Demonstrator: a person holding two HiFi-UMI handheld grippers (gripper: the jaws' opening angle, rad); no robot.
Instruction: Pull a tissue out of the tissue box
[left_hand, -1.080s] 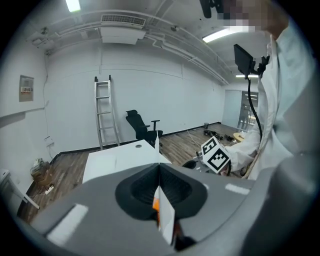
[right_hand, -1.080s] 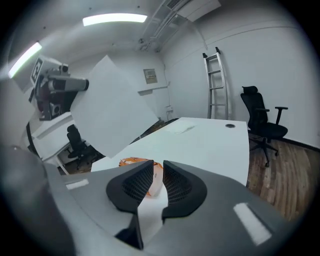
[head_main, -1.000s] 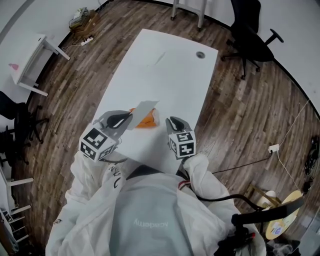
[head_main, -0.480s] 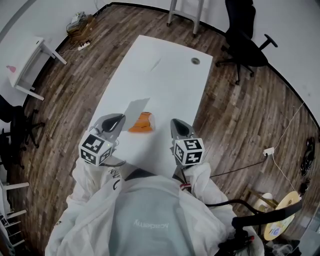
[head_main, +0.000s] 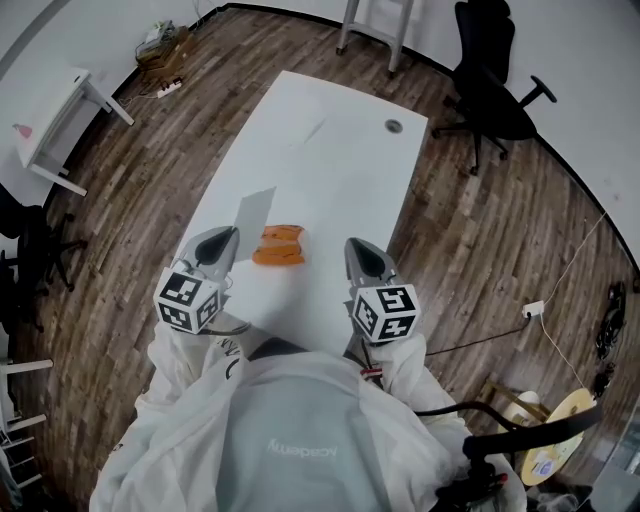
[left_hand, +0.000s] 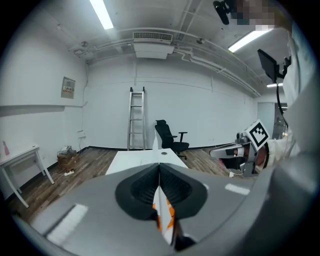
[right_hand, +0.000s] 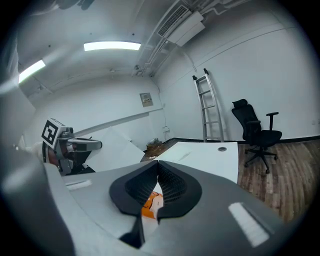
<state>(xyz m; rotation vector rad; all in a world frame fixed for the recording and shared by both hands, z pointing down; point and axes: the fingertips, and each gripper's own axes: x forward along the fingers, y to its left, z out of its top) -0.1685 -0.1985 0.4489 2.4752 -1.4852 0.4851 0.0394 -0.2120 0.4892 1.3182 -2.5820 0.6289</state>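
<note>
One thin white paper tissue (head_main: 256, 208), free of the flat orange tissue pack (head_main: 279, 245) on the white counter (head_main: 330, 150), is pinched by the left hand-held gripper (head_main: 228, 236). The right hand-held gripper (head_main: 357, 245) is closed and empty. The tissue looks light, limp and easily torn, so it is best gripped at an edge.

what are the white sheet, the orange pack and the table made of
The white sheet looks like thin matte tissue paper, a light sheet pinched in the left gripper. The orange pack is probably soft plastic wrap, low and a bit crumpled. The table looks like smooth white laminate or painted board.
</note>
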